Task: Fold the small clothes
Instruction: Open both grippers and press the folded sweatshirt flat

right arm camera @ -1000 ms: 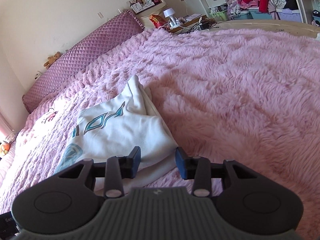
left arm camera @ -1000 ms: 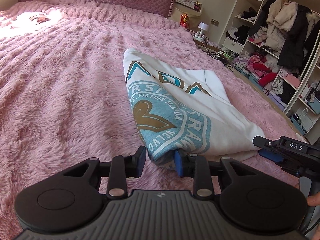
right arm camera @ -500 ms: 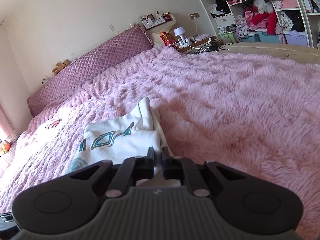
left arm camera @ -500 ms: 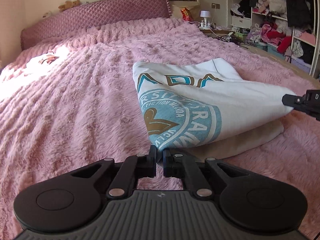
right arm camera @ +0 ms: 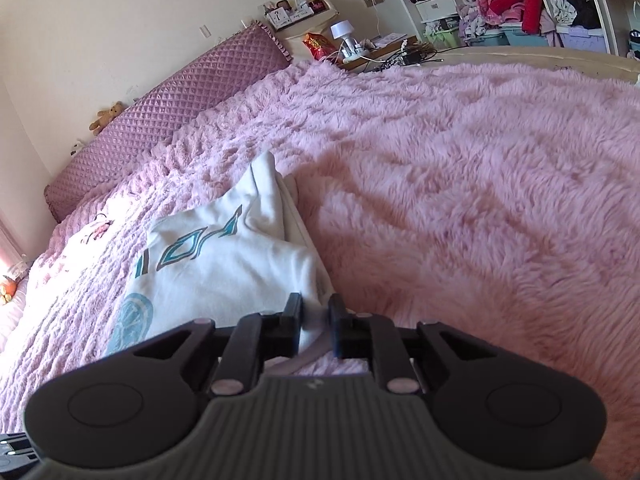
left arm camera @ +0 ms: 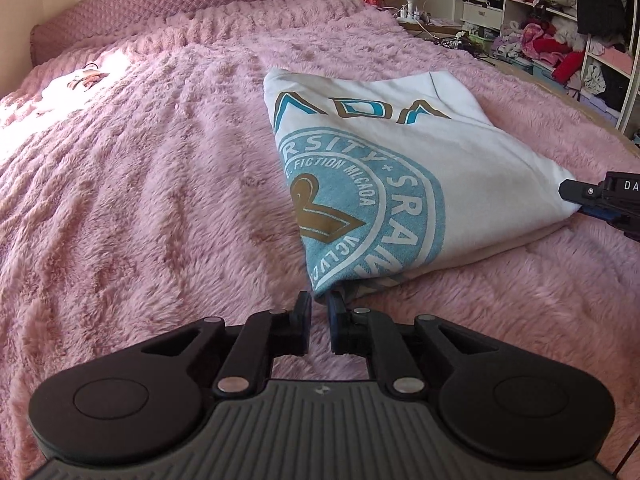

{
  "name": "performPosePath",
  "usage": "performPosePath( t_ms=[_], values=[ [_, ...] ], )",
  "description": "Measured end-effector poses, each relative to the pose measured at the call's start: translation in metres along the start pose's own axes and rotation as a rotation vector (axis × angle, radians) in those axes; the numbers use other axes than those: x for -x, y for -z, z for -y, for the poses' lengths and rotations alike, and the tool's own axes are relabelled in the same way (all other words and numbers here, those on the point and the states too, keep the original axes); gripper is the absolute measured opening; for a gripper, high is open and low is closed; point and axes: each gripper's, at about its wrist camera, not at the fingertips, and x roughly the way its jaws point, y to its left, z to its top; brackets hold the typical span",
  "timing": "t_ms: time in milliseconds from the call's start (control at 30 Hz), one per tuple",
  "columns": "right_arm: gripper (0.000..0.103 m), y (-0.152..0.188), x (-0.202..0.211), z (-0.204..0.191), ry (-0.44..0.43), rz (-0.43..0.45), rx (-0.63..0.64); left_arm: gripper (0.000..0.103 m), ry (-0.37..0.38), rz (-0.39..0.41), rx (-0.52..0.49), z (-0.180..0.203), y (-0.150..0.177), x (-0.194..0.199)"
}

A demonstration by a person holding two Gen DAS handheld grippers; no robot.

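The jaws of the left gripper have just been closing and then eased a touch apart. They stand almost together, nipping the near left corner of the folded white sweatshirt at their very tips. The jaws of the right gripper have just been opening a little, yet a bunch of the near right corner fills the gap between them, so they grasp it too. Holding both near corners probably prepares a fold away from the person, carrying this edge over toward the far edge. The sweatshirt lies on the pink furry blanket of the bed, print upward, its near edge stretched between the two grippers and lifted slightly at the right corner. Both grippers reach forward and tilt down at the bed, the left more steeply.
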Motion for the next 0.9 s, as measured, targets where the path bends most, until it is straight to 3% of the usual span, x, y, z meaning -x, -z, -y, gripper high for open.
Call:
performPosePath(
  t_ms=[33,133,233,300,400,467,533,567,733,900],
  values=[
    [0.027,-0.005,0.006,0.0,0.008,0.03,0.016,0.01,0.0,0.013,0.001,-0.003,0.001,0.008],
    [0.031,-0.027,0.016,-0.003,-0.008,0.111,0.091,0.012,0.019,0.066,0.04,-0.013,-0.003,0.026],
    [0.033,-0.054,0.003,-0.017,-0.041,0.141,0.201,0.013,0.106,0.12,0.133,-0.022,-0.021,0.029],
    [0.036,-0.072,-0.015,-0.032,-0.065,0.145,0.295,0.014,0.152,0.146,0.171,-0.023,-0.031,0.022],
    [0.05,-0.094,-0.053,-0.049,-0.114,0.103,0.377,0.014,0.231,0.157,0.263,-0.025,-0.039,0.007],
    [0.047,-0.104,-0.08,-0.058,-0.084,0.066,0.415,0.014,0.256,0.148,0.317,-0.026,-0.039,-0.003],
    [0.017,-0.112,-0.108,-0.066,-0.059,0.015,0.457,0.014,0.259,0.141,0.348,-0.027,-0.038,-0.01],
    [0.011,-0.114,-0.12,-0.068,-0.051,-0.013,0.472,0.014,0.263,0.135,0.359,-0.028,-0.037,-0.014],
    [0.012,-0.118,-0.158,-0.069,-0.022,-0.053,0.463,0.014,0.264,0.095,0.399,-0.032,-0.025,-0.027],
    [0.019,-0.117,-0.177,-0.075,-0.034,-0.077,0.482,0.016,0.256,0.089,0.363,-0.03,-0.02,-0.033]
  ],
)
